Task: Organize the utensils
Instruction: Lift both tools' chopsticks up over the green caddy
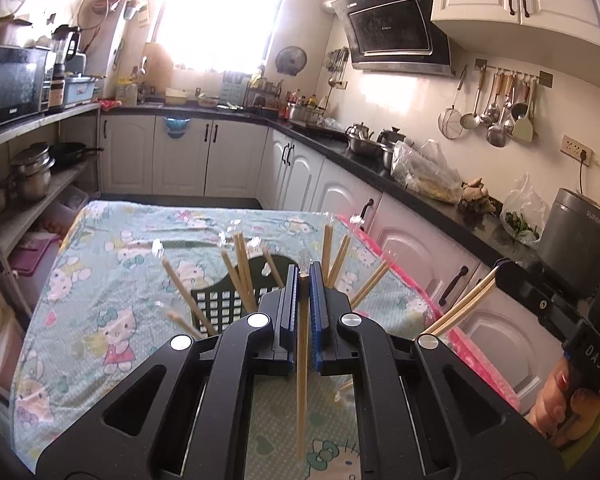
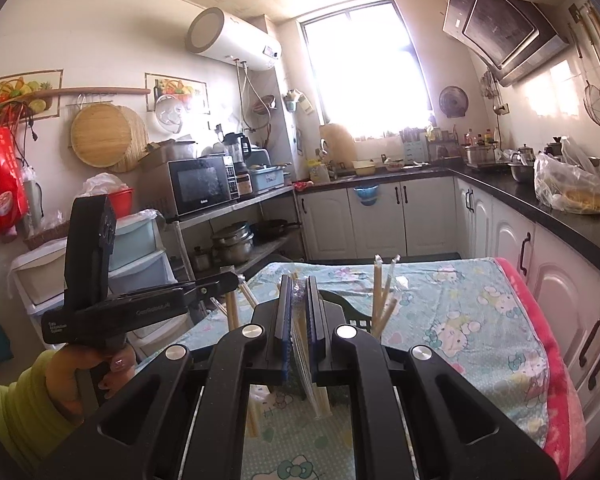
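A dark green slotted basket [image 1: 220, 306] stands on the Hello Kitty tablecloth [image 1: 112, 280] and holds several wrapped wooden chopsticks [image 1: 242, 272] leaning outward. My left gripper [image 1: 304, 276] is shut on one wooden chopstick [image 1: 301, 392], held upright just above the basket. My right gripper [image 2: 299, 286] is shut on a plastic-wrapped pair of chopsticks [image 2: 314, 380], close over the basket [image 2: 356, 316], whose chopsticks [image 2: 382, 300] stick up beside it. The right gripper also shows at the right of the left wrist view [image 1: 496, 276], holding chopsticks.
White cabinets [image 1: 412, 248] and a black countertop [image 1: 440, 204] with bags and pots run along the right. A metal shelf [image 2: 236, 208] with a microwave and pans stands on the left. A pink blanket [image 2: 552, 360] edges the table's right side.
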